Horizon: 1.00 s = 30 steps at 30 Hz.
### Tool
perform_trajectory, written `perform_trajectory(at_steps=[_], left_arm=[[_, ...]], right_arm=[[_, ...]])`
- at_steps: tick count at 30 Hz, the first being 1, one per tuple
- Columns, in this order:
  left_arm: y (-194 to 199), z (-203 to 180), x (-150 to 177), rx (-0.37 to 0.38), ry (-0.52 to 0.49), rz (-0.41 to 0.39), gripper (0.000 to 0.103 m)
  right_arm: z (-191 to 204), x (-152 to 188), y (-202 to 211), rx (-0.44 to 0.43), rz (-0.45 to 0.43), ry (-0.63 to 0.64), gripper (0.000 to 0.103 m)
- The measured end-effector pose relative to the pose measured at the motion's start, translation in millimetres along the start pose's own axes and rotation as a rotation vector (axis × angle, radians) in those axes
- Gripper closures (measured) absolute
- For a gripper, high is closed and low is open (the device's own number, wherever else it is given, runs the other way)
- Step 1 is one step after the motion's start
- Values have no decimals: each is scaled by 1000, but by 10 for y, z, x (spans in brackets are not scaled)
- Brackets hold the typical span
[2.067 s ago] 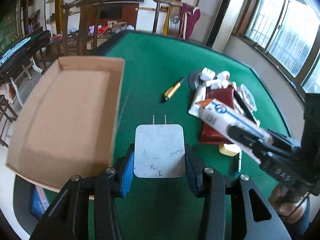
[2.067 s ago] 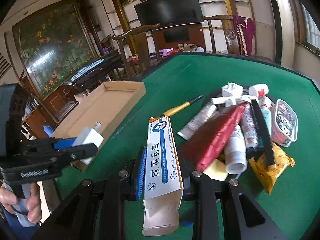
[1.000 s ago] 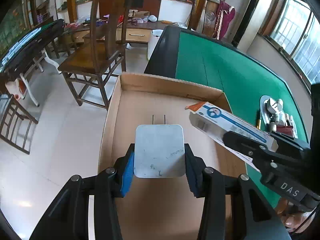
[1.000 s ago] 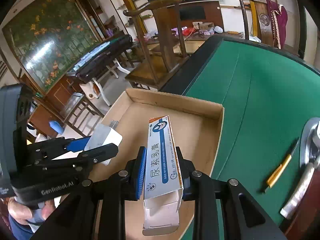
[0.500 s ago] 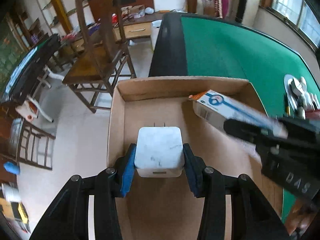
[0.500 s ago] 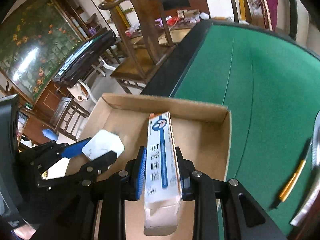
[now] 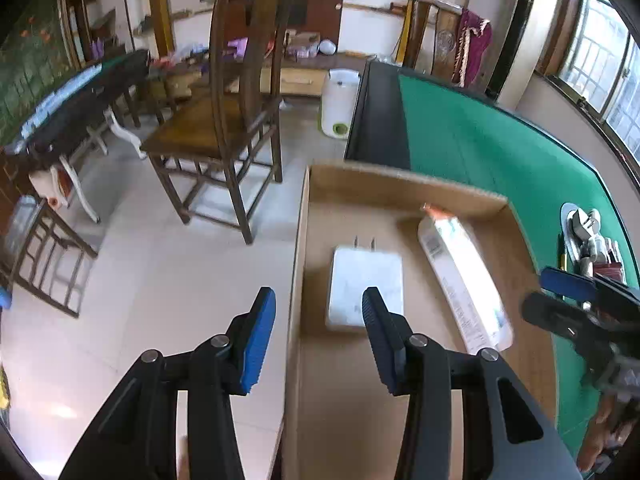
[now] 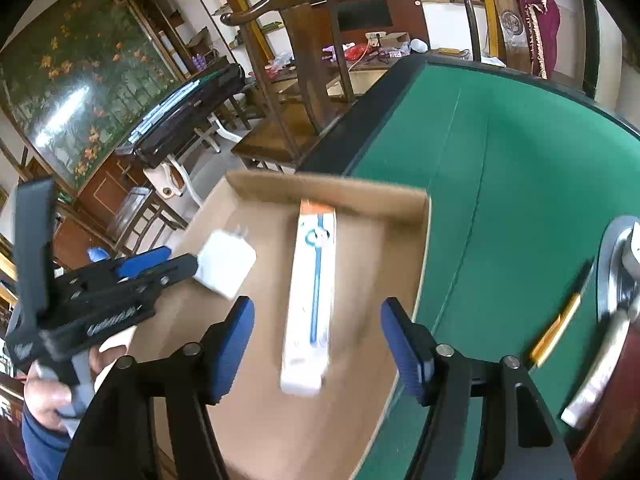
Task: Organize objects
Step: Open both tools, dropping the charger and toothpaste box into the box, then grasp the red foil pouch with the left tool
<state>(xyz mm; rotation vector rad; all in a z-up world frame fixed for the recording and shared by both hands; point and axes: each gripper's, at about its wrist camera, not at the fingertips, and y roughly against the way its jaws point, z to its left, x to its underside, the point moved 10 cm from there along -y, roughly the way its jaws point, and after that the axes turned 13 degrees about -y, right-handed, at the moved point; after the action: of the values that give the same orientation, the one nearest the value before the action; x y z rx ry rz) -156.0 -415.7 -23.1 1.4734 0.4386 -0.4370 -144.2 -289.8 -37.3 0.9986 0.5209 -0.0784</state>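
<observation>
Presently, left wrist view: left gripper (image 7: 316, 320) with jaws spread wide and holding nothing, straddling the left wall of the cardboard box (image 7: 400, 184). White charger (image 7: 366, 288) lies flat on the box floor near that left wall, prongs toward the far wall; right pad partly in front of it, contact cannot be told. Toothpaste carton (image 7: 460, 276), blurred, lies lengthwise to the charger's right, its far end near the far wall. Right gripper enters at the right edge.

Right wrist view: right gripper (image 8: 318, 336) likewise spread apart, empty, poised over the carton (image 8: 314, 292), which runs from the far wall toward the camera. Box sits at the left edge of the green table (image 8: 520, 160); yellow-handled pen (image 8: 554, 330) and remaining clutter at the table's right side.

Step in hand, judged: release into the box, both items deposited. Next move calls for lifting both grippers clear of the walls and returning to the clutter for another item
</observation>
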Motion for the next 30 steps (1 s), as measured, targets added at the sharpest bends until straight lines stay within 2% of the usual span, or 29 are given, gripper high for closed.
perform_trajectory(at_steps=[3,6,9,11,13,16,18,20,22,24,26,28,30], left_arm=[[-25,-58,47,44,38,-10,59],[15,-143,84,48,52,-24,59],[3,-334,196,76,64,-12,59],[12,-486,292,95,68,10,59],[58,-663,395,91,54,26,59],[148,-845,517,39,8,20,59],[203,-887,590,25,19,14,59],[321,-857,631,4,49,-8,59],[590,-792,607,-62,65,-74,59],[878,-816,555,-118,48,-141,59],[1126,-1014,474,-127,1,-198,59],[1270,-1381,401,-59,-68,-221,58],[1325,-1879,349,55,-126,-229,52]], right_arm=[[8,255,-56,-12,48,26,32],[-14,458,22,-4,35,57,32],[-155,661,116,-39,68,6,32],[-252,798,220,-27,68,27,34],[-325,970,353,-17,72,49,33],[-353,1194,499,-19,90,103,30],[-346,1291,621,-91,111,91,31],[-429,1272,872,-136,73,62,31],[-558,1197,1246,-178,-3,53,31],[-838,1065,1641,-148,-104,46,31],[-1216,899,1970,-100,-192,13,31],[-1657,776,2183,-35,-224,0,31],[-2137,698,2286,40,-236,-37,31]])
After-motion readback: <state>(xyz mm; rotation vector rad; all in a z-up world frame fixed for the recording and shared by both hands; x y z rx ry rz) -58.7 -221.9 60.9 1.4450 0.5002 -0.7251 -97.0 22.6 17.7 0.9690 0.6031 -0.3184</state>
